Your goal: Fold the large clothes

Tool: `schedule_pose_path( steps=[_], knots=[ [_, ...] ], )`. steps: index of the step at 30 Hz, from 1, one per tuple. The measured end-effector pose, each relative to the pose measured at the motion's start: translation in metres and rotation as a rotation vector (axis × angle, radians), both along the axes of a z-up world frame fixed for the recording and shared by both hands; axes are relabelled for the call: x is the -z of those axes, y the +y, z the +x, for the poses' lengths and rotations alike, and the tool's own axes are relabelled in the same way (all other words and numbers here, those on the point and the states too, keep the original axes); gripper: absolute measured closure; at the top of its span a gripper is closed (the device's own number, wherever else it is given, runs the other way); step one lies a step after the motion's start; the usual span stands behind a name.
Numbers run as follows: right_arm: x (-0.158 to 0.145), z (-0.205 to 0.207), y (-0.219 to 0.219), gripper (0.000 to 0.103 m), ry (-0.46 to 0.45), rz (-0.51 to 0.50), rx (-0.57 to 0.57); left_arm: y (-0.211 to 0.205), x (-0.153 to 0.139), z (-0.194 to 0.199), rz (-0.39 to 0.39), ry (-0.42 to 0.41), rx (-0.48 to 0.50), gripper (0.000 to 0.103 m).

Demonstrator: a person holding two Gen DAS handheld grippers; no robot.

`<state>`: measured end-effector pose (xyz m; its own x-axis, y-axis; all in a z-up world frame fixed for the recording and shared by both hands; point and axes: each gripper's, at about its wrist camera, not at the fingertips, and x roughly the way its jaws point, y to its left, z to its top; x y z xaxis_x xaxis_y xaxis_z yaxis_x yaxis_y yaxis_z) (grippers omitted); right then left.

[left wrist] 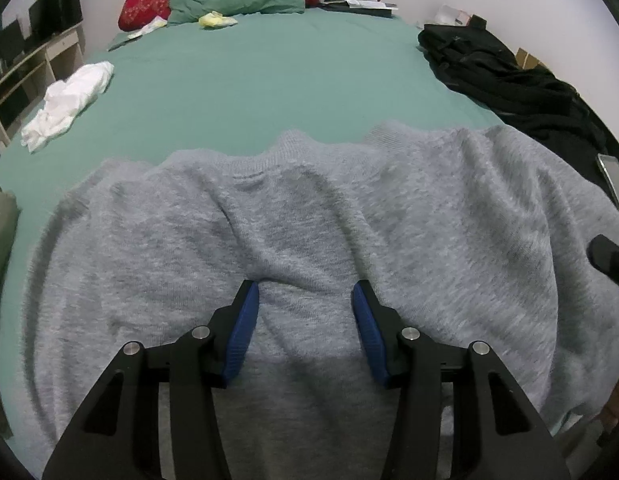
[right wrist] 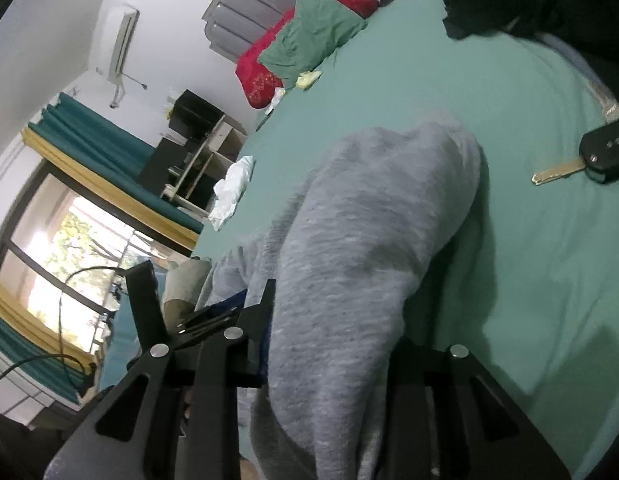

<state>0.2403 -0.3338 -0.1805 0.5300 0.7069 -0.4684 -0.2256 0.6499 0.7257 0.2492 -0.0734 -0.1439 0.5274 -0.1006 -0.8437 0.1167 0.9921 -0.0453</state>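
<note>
Grey sweatshirt lies spread and rumpled across the near part of the green bedsheet, its ribbed collar toward the pillows. Left gripper sits low over the sweatshirt's middle with its blue pads about half apart, a ridge of fabric between them but not pinched. Right gripper is clamped on a bunched fold of the sweatshirt, lifting it off the sheet near a car key.

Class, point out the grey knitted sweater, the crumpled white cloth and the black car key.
grey knitted sweater (left wrist: 309,216), left wrist view, middle of its back
crumpled white cloth (left wrist: 69,100), left wrist view, its centre
black car key (right wrist: 607,152), right wrist view, its fob
</note>
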Motion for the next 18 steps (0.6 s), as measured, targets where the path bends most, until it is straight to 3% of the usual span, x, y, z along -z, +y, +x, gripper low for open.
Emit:
schedule_pose_path(
  steps=[10,18],
  knots=[
    [-0.034,-0.012,0.035,0.075,-0.043,-0.103,0.033,0.03,-0.038,-0.033,-0.039,-0.059,0.029,0.052],
    [-0.046,-0.015,0.051,0.075,-0.044,-0.139,0.056,0.082,-0.044,-0.048,-0.067,-0.094,0.004,0.052]
  ],
)
